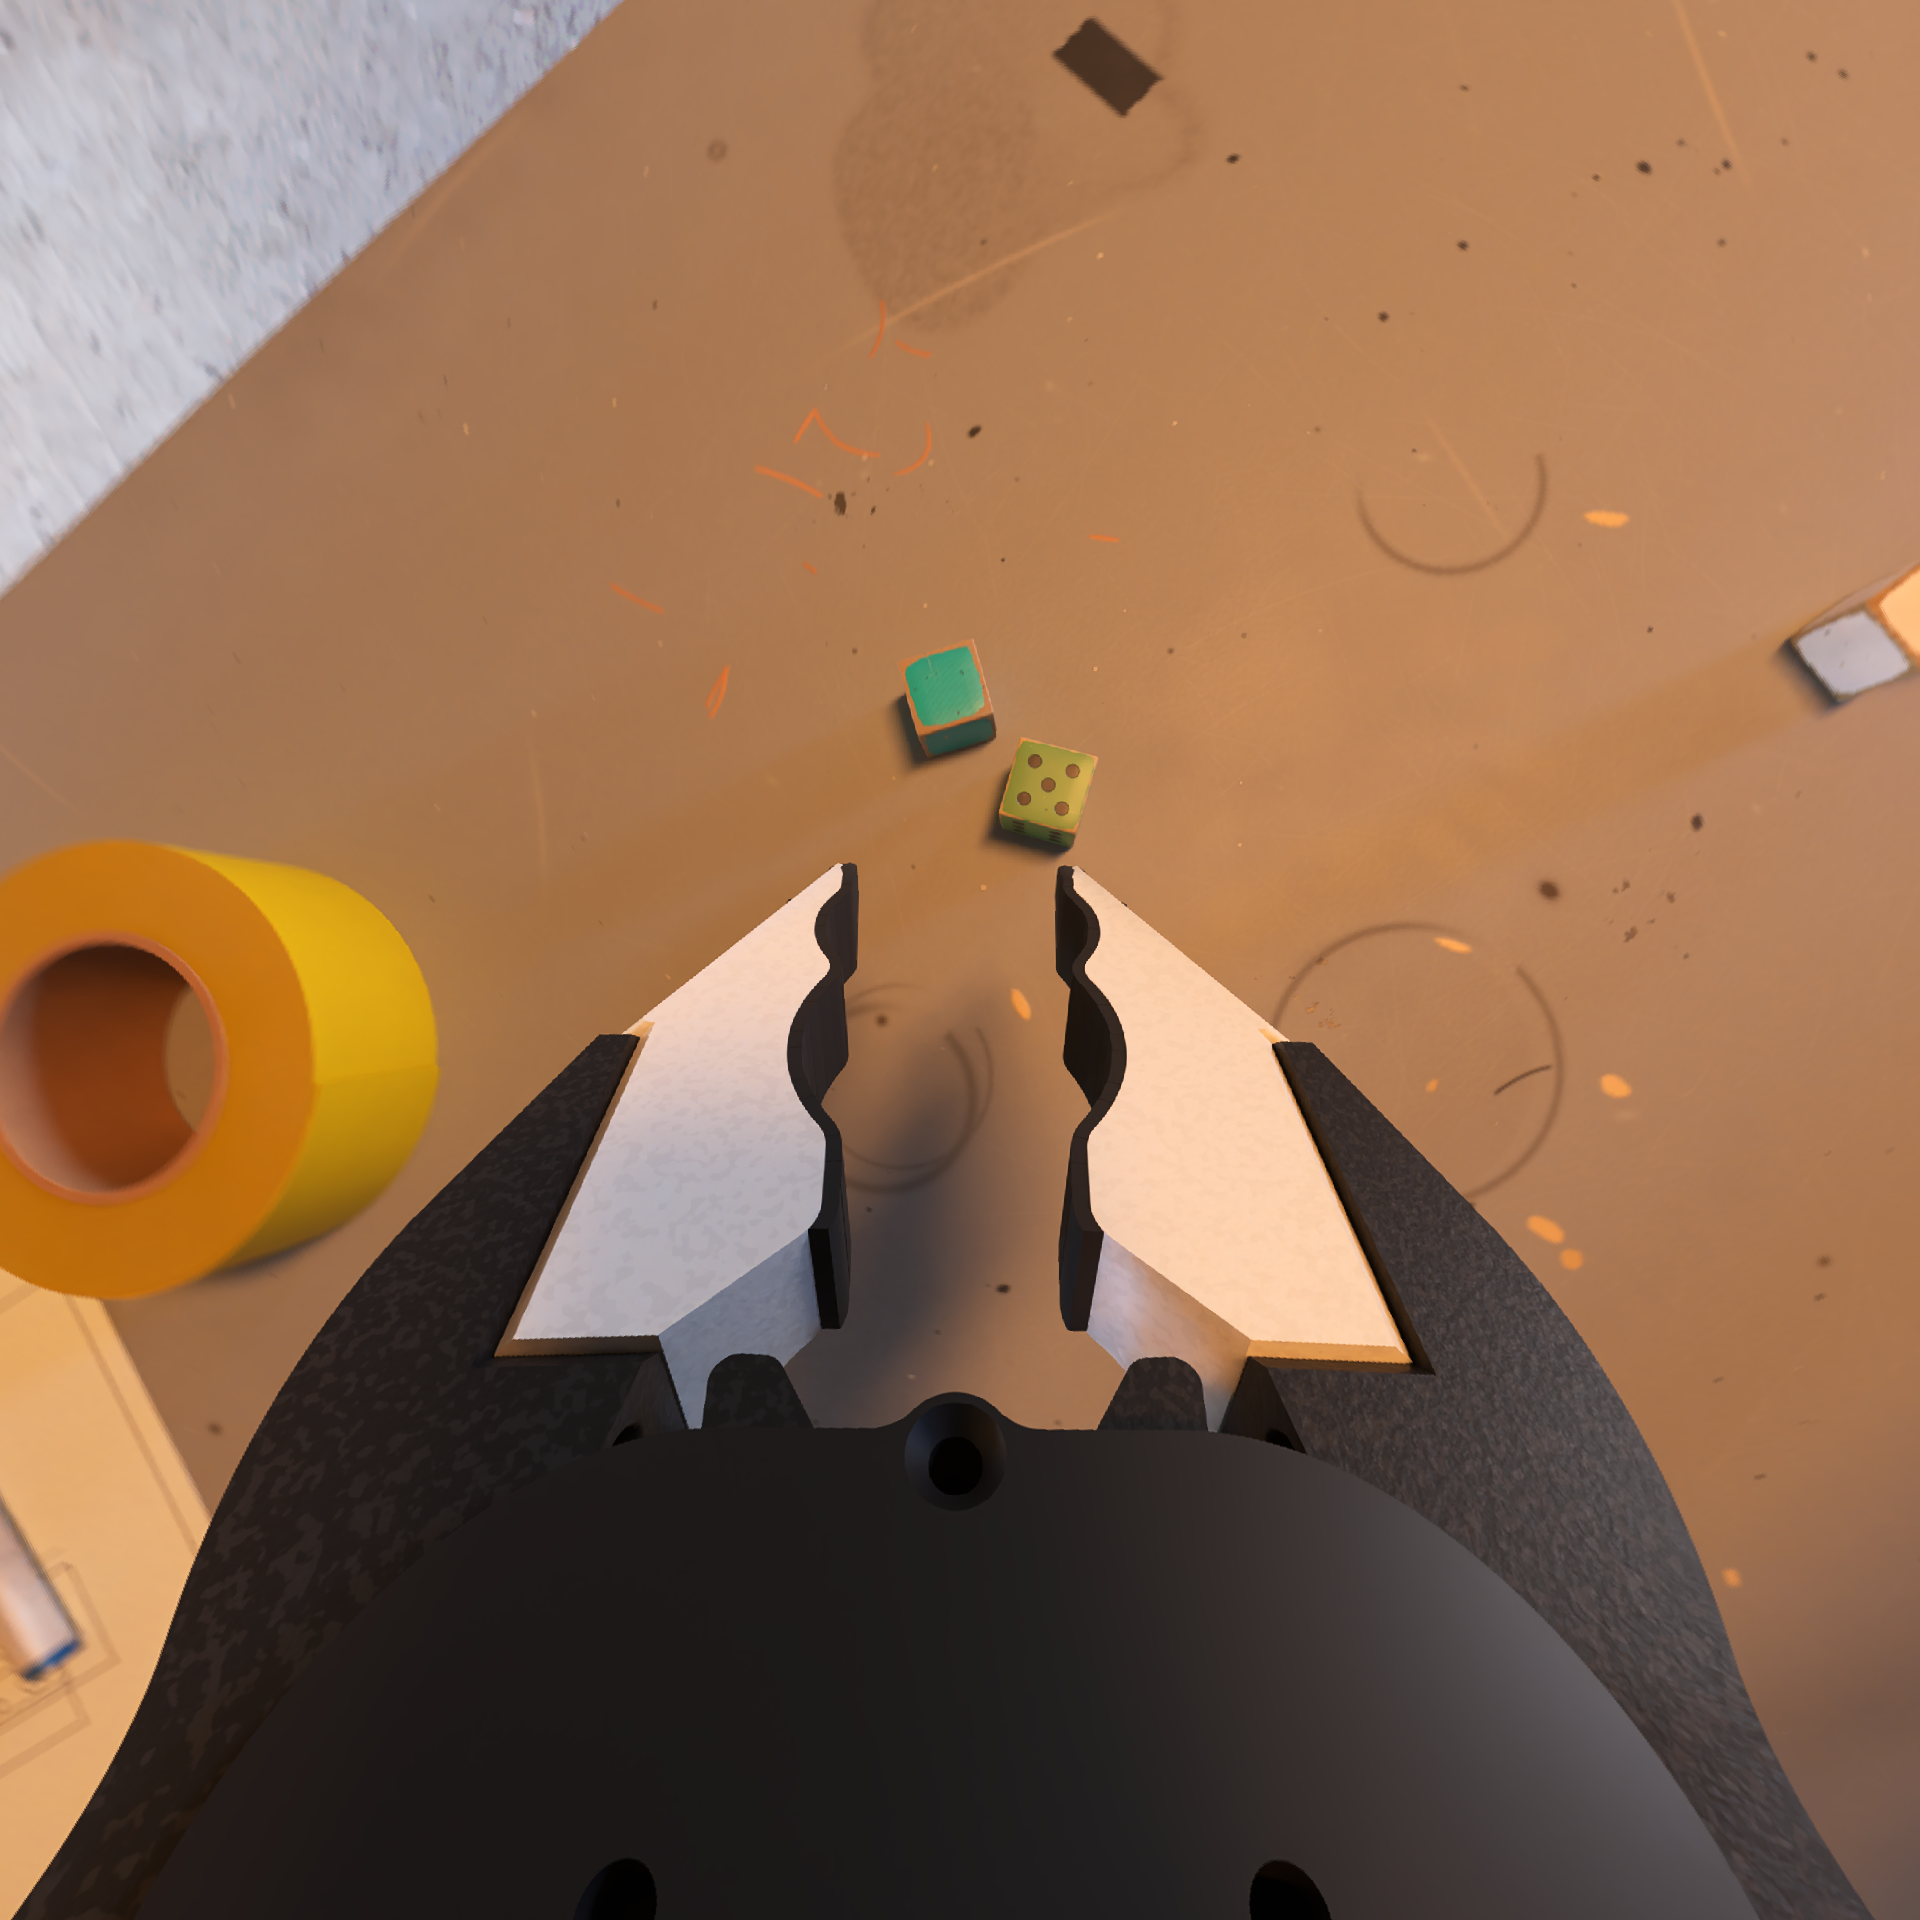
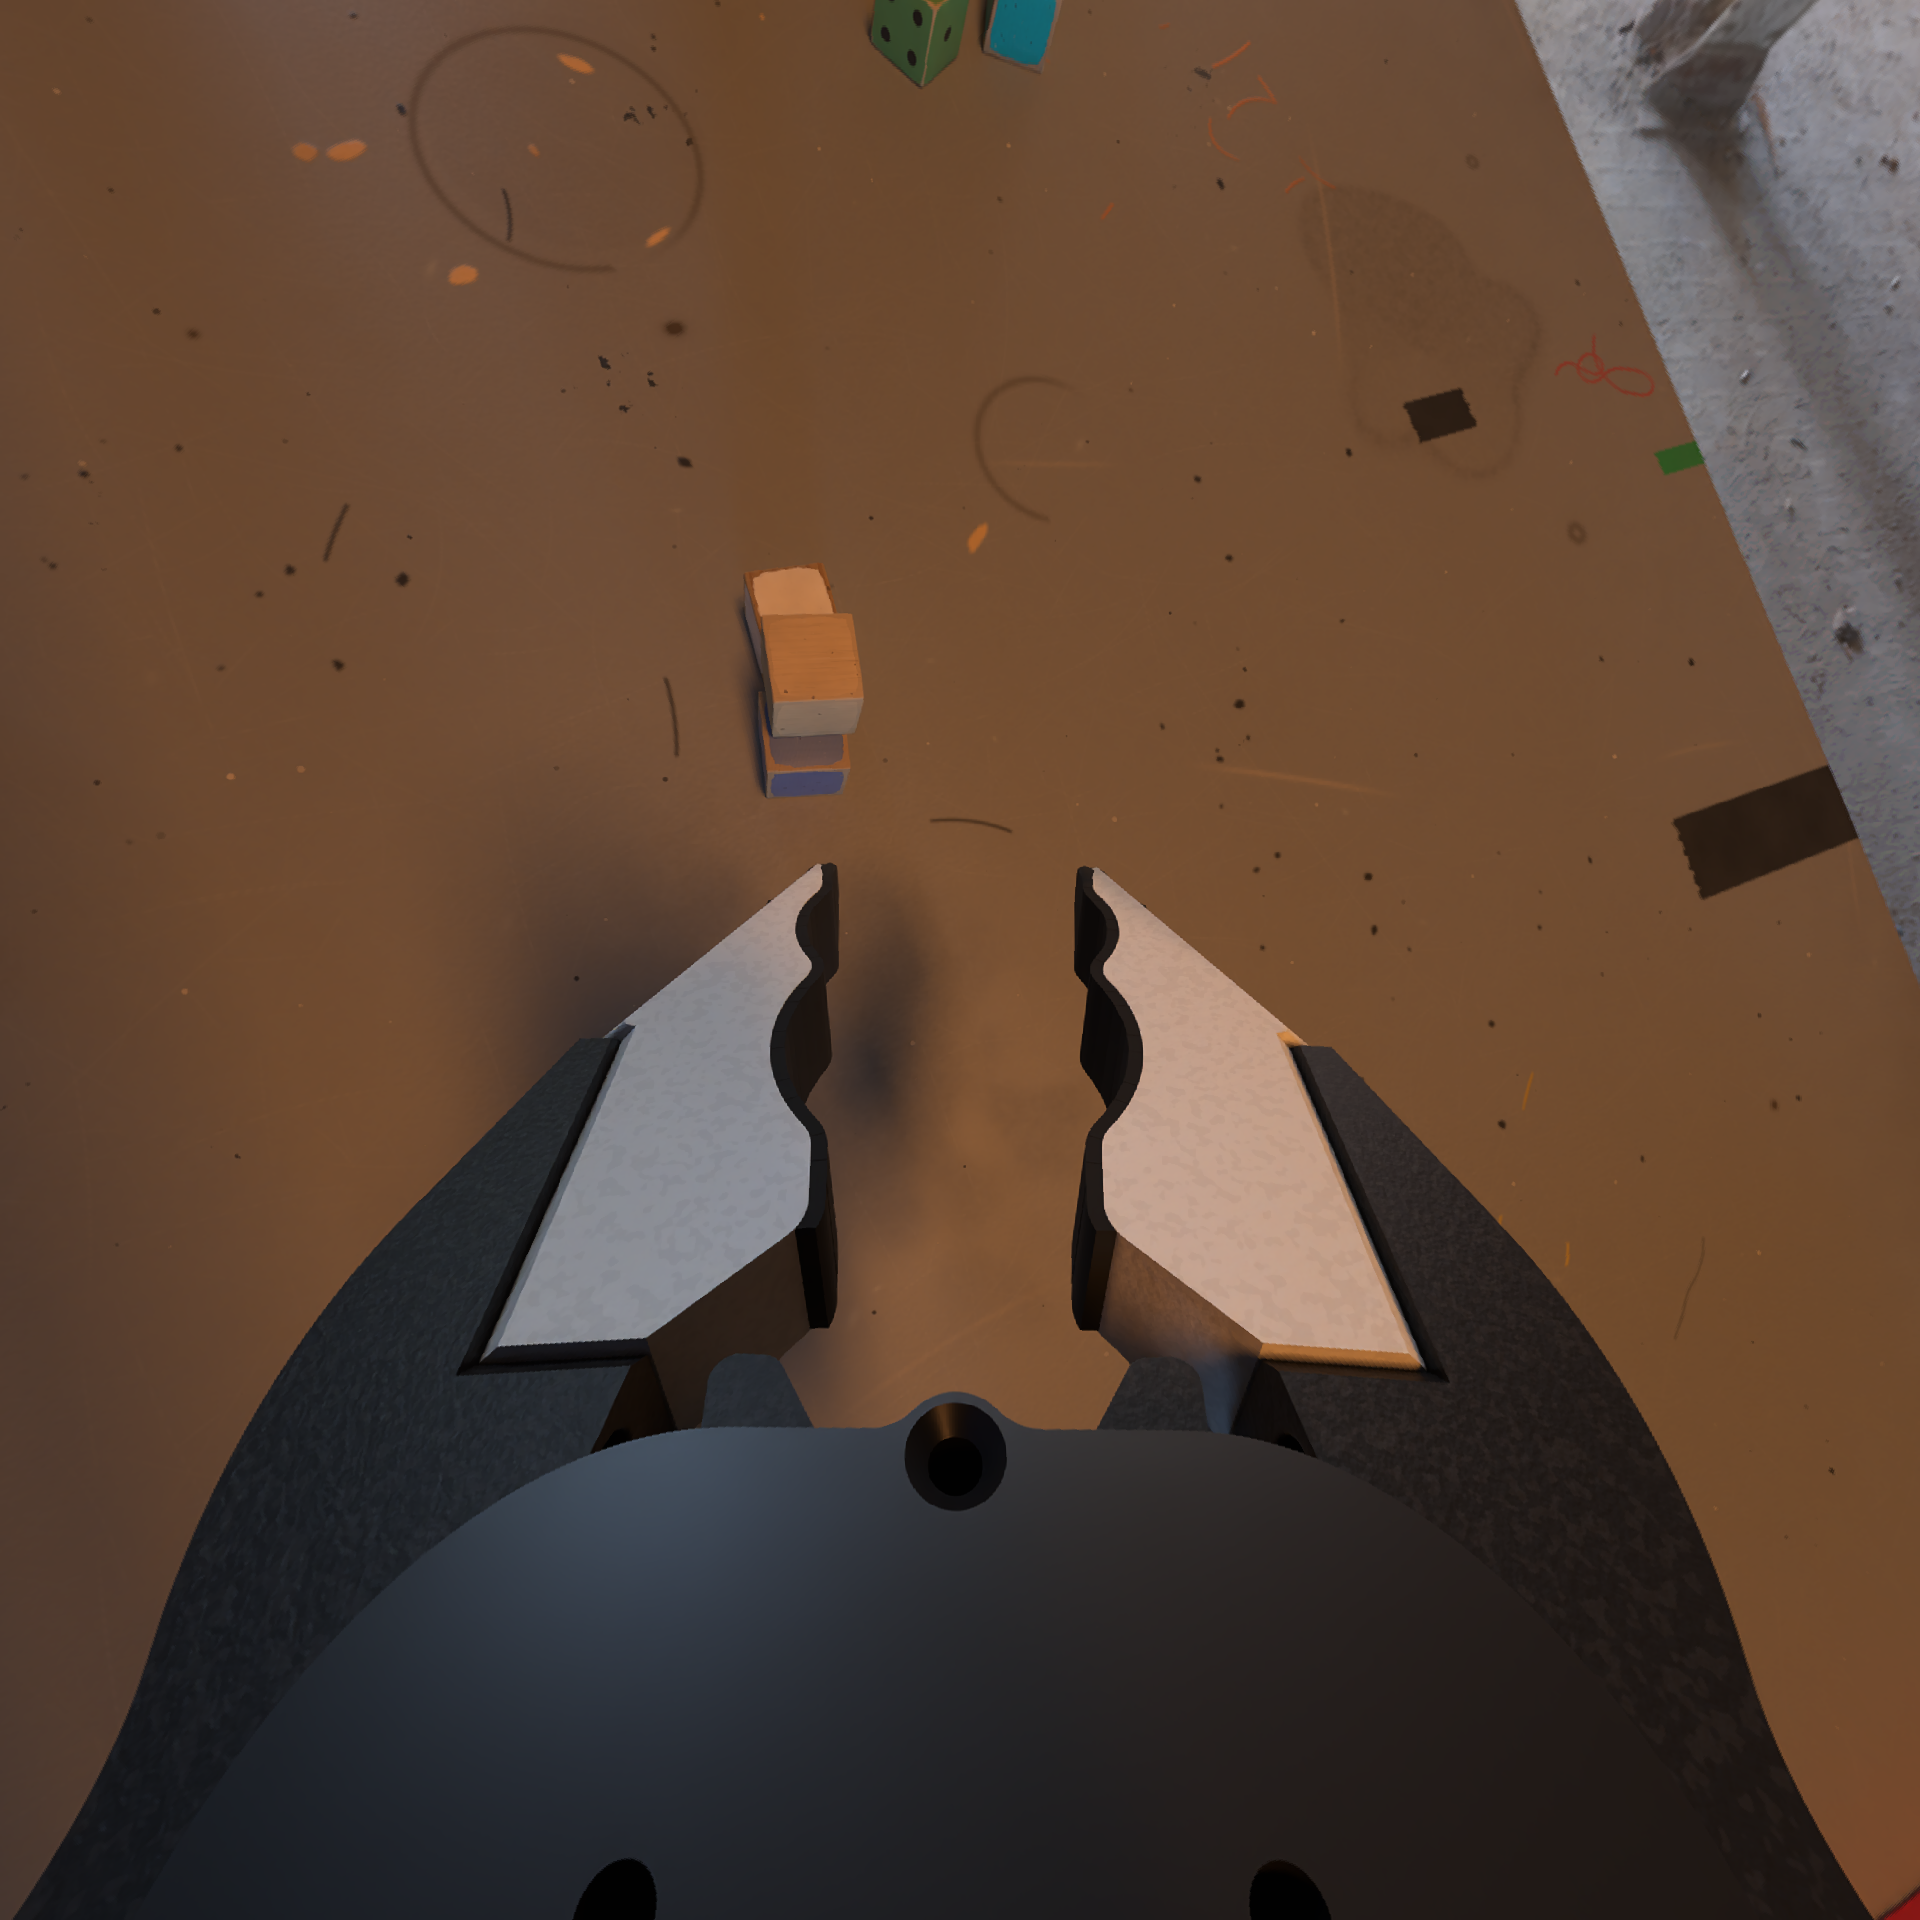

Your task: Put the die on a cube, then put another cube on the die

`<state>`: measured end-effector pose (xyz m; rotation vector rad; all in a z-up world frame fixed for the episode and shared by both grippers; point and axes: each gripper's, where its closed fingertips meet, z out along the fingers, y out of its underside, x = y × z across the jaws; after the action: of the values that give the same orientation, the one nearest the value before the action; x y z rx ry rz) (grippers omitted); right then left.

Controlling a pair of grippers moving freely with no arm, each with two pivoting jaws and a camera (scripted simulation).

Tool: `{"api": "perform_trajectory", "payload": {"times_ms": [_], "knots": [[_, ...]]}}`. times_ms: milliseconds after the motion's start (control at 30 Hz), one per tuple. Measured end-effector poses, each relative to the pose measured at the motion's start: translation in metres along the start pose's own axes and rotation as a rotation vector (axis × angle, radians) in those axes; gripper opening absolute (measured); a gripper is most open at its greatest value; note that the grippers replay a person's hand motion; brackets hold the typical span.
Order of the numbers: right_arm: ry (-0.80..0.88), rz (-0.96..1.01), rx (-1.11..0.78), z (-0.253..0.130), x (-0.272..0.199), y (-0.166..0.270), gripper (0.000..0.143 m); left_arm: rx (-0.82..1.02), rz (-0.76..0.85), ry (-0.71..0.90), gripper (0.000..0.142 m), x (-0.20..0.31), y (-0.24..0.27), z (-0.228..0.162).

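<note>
A green die point(image 1: 1046, 792) with dark pips sits on the brown table, just beyond my left gripper point(image 1: 956, 871), which is open and empty above the table. A teal cube point(image 1: 943, 696) stands beside the die, slightly farther. Both also show at the top edge of the right wrist view: the die point(image 2: 917, 36) and the teal cube point(image 2: 1021, 29). My right gripper point(image 2: 956, 871) is open and empty. Ahead of it, a plain wooden cube point(image 2: 814, 670) rests on top of a white-topped cube point(image 2: 790, 594) and a blue-sided cube point(image 2: 805, 767).
A yellow tape roll point(image 1: 177, 1060) lies on its side to the left of my left gripper. A paper sheet with a pen point(image 1: 36, 1600) lies at lower left. The table edge point(image 1: 312, 312) runs diagonally at upper left, with grey floor point(image 2: 1787, 312) beyond. Dark tape patches point(image 2: 1761, 829) mark the table.
</note>
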<state>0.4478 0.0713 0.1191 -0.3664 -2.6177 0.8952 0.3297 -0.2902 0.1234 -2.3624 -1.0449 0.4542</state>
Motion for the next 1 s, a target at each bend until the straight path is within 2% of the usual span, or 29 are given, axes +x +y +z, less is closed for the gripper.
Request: {"api": "perform_trajectory", "payload": {"times_ms": [100, 167, 267, 367, 433, 500, 733, 800, 833, 1000], "knots": [[-0.007, 0.001, -0.014, 0.003, 0.000, 0.001, 0.046, -0.033, -0.144, 0.054, 0.039, 0.000, 0.016, 0.020], [-0.015, 0.005, -0.014, 0.004, -0.001, 0.001, 0.046, -0.055, -0.167, 0.070, 0.040, -0.001, 0.030, 0.042], [-0.026, 0.017, -0.005, 0.004, -0.002, 0.002, 0.046, -0.059, -0.057, 0.101, 0.042, 0.004, 0.038, 0.068], [-0.027, 0.023, 0.000, 0.003, -0.002, 0.001, 0.046, -0.019, 0.068, 0.196, 0.046, 0.019, 0.033, 0.081], [-0.028, 0.026, 0.007, 0.002, -0.001, 0.001, 0.046, -0.025, 0.132, 0.199, 0.047, 0.025, 0.032, 0.087], [-0.024, 0.034, 0.012, 0.000, 0.001, 0.001, 0.045, -0.036, 0.149, 0.227, 0.048, 0.030, 0.031, 0.091], [-0.019, 0.054, 0.028, -0.004, 0.006, 0.003, 0.045, -0.097, 0.217, 0.170, 0.043, 0.028, 0.037, 0.109], [-0.018, 0.049, 0.034, -0.005, 0.006, 0.002, 0.045, -0.080, 0.201, 0.179, 0.033, 0.028, 0.035, 0.111], [-0.017, 0.047, 0.036, -0.006, 0.006, 0.002, 0.045, -0.074, 0.194, 0.181, 0.027, 0.028, 0.034, 0.110], [-0.007, 0.050, 0.041, -0.011, 0.008, 0.004, 0.045, -0.062, 0.244, 0.153, 0.027, 0.022, 0.035, 0.085]]}}
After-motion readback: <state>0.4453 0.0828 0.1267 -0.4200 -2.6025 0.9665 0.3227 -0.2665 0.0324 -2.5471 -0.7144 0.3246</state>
